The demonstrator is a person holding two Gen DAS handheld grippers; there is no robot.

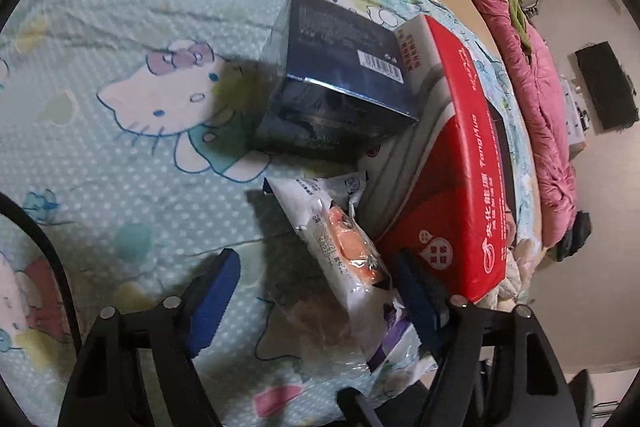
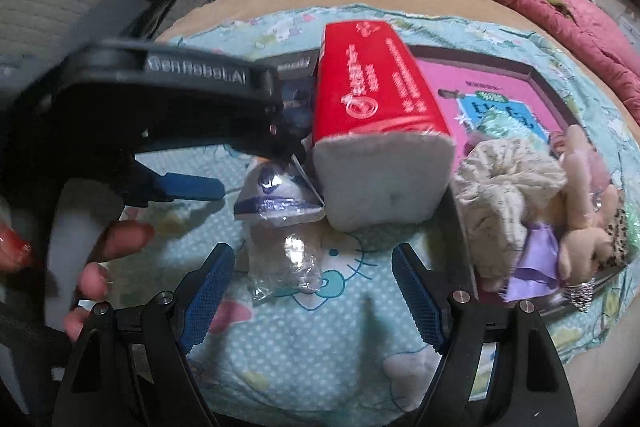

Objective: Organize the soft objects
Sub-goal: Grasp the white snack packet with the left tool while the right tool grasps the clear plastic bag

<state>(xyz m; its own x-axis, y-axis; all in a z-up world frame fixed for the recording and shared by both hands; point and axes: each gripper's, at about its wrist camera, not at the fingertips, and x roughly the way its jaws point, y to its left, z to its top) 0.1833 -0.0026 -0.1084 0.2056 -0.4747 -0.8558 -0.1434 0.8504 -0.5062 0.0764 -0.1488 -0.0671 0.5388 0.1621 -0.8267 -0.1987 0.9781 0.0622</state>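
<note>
**Left wrist view: jaws wide around the snack packet**

Left wrist view first, and the left gripper (image 1: 316, 303) has its blue pads (image 1: 208, 307) spread wide, the snack packet (image 1: 344, 267) lying between them. The packet sits closer to the right-hand pad, perhaps brushing it, but nothing is clamped. My read is that the hold is being lined up, jaws straddling the wrapper's length so a squeeze catches crinkly film rather than air.

Over to the right gripper (image 2: 312, 291): fingers equally wide, hovering above the cartoon bedsheet (image 2: 320, 347) with a scrap of clear wrapper (image 2: 288, 267) lying on the sheet between them, not held. It looks parked.

Moving outward, the red tissue pack (image 2: 372, 131) presses right beside the packet, and the dark blue box (image 1: 336, 83) stands just behind. Those two crowd the approach; a closing jaw could nudge the tissue pack. Beyond it the pink tray (image 2: 536, 83) already holds a cream cloth (image 2: 504, 187) and plush toys (image 2: 584, 219), likely the destination. A pink quilt (image 2: 560, 7) lies well apart at the bed's far edge.
</note>
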